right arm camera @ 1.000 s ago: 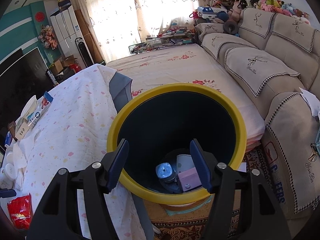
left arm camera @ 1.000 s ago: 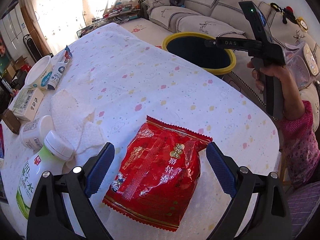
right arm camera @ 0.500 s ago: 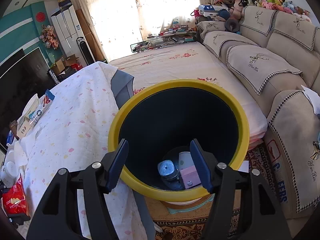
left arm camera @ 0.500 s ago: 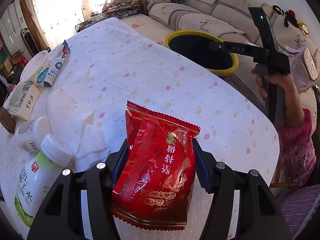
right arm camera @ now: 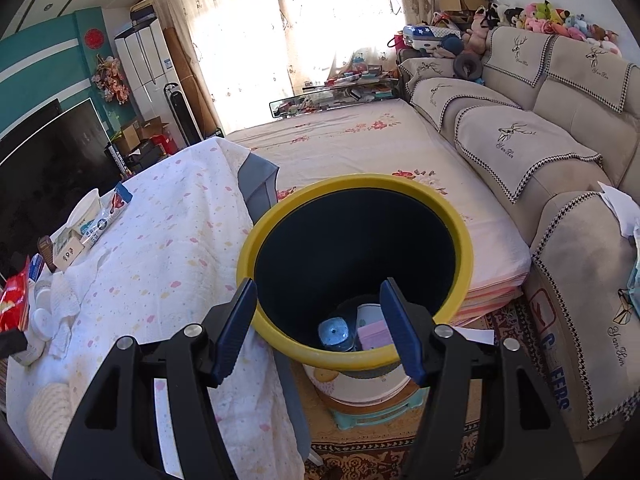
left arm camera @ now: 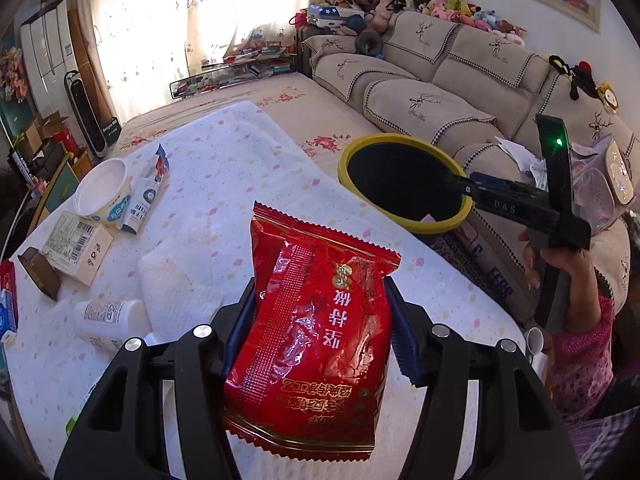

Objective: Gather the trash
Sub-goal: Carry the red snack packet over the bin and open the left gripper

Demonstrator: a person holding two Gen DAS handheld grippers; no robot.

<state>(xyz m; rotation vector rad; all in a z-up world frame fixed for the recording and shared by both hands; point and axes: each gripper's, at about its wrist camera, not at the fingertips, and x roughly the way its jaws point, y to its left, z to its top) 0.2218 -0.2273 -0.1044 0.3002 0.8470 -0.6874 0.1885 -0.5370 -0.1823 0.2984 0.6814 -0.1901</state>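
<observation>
My left gripper [left arm camera: 322, 320] is shut on a red snack bag [left arm camera: 316, 332] and holds it upright above the table [left arm camera: 224, 168]. The bag also shows at the far left of the right wrist view [right arm camera: 14, 300]. The yellow-rimmed black trash bin [left arm camera: 404, 184] stands off the table's far right edge. My right gripper [right arm camera: 320, 328] is open and empty, held over the near side of the bin [right arm camera: 356, 268], which holds a few pieces of trash at the bottom. The right gripper also shows in the left wrist view [left arm camera: 468, 188], at the bin's rim.
On the table's left lie a white tub [left arm camera: 102, 192], a tube [left arm camera: 146, 196], a cardboard box [left arm camera: 76, 248], a white bottle [left arm camera: 108, 320] and paper towels [left arm camera: 176, 280]. A sofa [left arm camera: 460, 92] and a low bed [right arm camera: 380, 160] stand beyond the bin.
My left gripper closed on the red bag and lifted it off the table, tilting it upright. The right gripper stayed open over the bin, shifting only slightly.
</observation>
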